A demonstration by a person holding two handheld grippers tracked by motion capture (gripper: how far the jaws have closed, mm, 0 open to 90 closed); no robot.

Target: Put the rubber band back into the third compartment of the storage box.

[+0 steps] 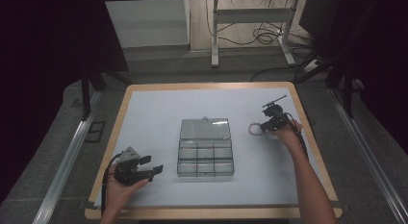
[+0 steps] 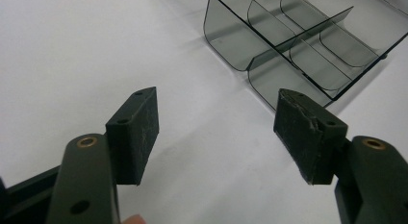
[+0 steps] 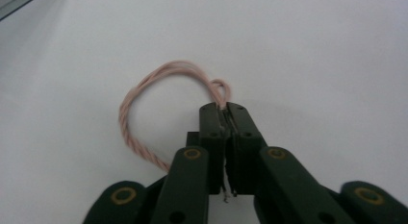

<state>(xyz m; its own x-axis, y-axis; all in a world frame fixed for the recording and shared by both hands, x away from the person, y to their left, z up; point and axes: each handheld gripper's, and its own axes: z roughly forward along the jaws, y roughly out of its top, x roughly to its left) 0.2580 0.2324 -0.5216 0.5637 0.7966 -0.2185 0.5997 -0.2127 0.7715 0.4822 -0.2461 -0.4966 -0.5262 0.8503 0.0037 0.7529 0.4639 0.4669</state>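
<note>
A pink twisted cord loop (image 3: 144,96) lies on the white table mat, and my right gripper (image 3: 226,108) is shut on one end of it, the jaws pressed together with the cord pinched at their tips. In the high view the loop (image 1: 255,129) sits at the right of the mat beside the right gripper (image 1: 265,127). A clear smoky compartment box (image 1: 205,154) stands open in the middle, lid back. My left gripper (image 1: 154,167) rests open at the near left, its jaws wide apart with nothing between them; the box's corner (image 2: 288,51) lies just beyond them.
The white mat (image 1: 159,113) covers a wooden-edged table (image 1: 120,108). Metal rails run along both sides of the table. A desk frame with cables stands on the floor beyond the far edge.
</note>
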